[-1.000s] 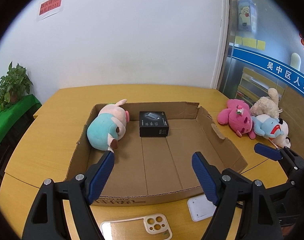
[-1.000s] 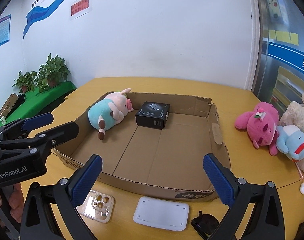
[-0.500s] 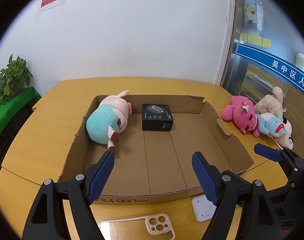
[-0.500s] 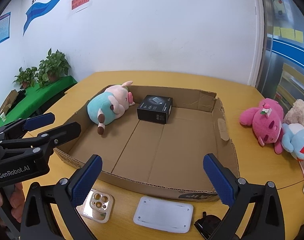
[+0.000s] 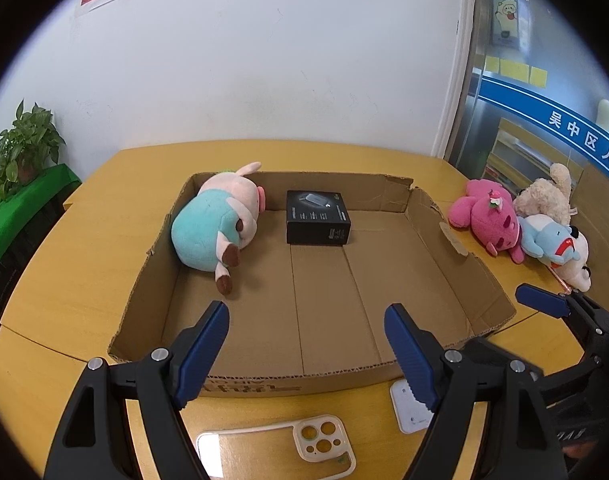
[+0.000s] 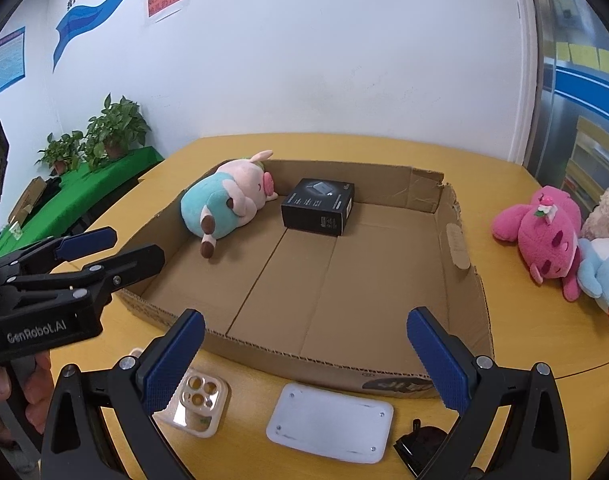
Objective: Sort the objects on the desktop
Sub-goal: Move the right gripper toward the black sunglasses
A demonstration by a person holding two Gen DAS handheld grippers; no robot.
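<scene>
A shallow cardboard box (image 5: 460, 280) (image 6: 456, 256) lies on the yellow table. Inside it are a teal-and-pink pig plush (image 5: 214, 226) (image 6: 224, 204) and a black box (image 5: 318, 218) (image 6: 318, 212). A clear phone case (image 5: 288, 446) (image 6: 194, 406), a white flat device (image 6: 330, 422) (image 5: 408, 408) and a small black object (image 6: 418, 442) lie in front of the box. My left gripper (image 5: 306, 352) is open and empty above the box's near edge. My right gripper (image 6: 304, 356) is open and empty, to its right.
A pink plush (image 5: 488, 218) (image 6: 540, 236), a beige plush (image 5: 544, 196) and a blue-and-white plush (image 5: 552, 244) (image 6: 600, 272) lie on the table right of the box. Potted plants (image 6: 104, 132) stand on a green surface at left. A white wall is behind.
Both grippers have risen slightly and tilted, so the box sits lower in view. Both stay open and empty. Nothing on the table has moved.
</scene>
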